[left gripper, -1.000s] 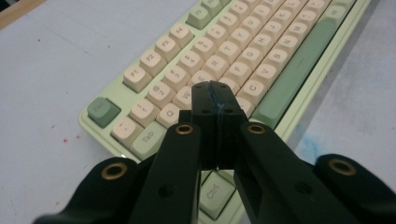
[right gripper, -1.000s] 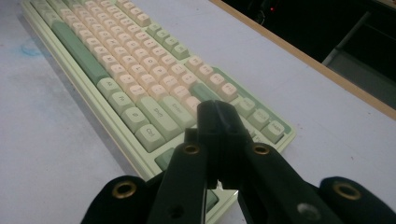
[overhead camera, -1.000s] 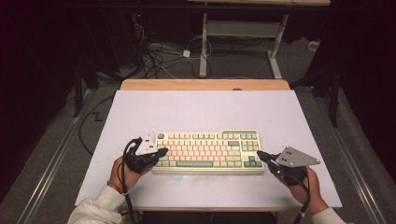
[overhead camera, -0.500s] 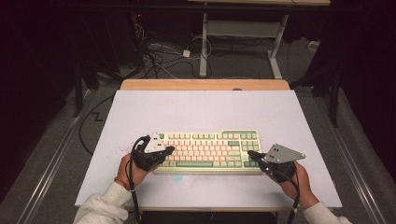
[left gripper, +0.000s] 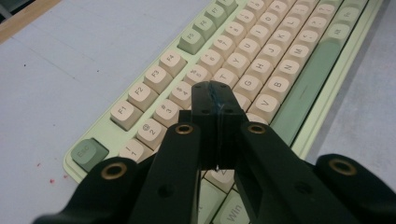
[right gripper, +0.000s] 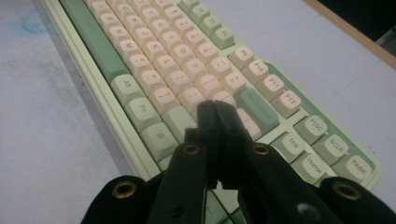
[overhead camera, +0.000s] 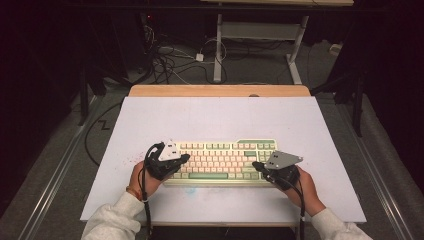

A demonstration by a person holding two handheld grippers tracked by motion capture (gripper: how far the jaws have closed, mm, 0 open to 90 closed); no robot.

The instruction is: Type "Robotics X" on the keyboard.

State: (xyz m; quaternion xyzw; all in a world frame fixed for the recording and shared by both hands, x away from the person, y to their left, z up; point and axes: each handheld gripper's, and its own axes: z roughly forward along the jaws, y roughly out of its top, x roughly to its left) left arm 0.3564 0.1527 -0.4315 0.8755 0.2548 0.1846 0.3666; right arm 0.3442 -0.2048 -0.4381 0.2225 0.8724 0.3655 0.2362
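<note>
Since the earlier frame, the right gripper has slid inward over the keyboard's right end; the left gripper has barely shifted. The keyboard lies near the front edge of the white bench. Both grippers are clenched, grasping nothing. The left gripper view reads its tips above the letter keys; the right gripper view places its tips near the large green key.
</note>
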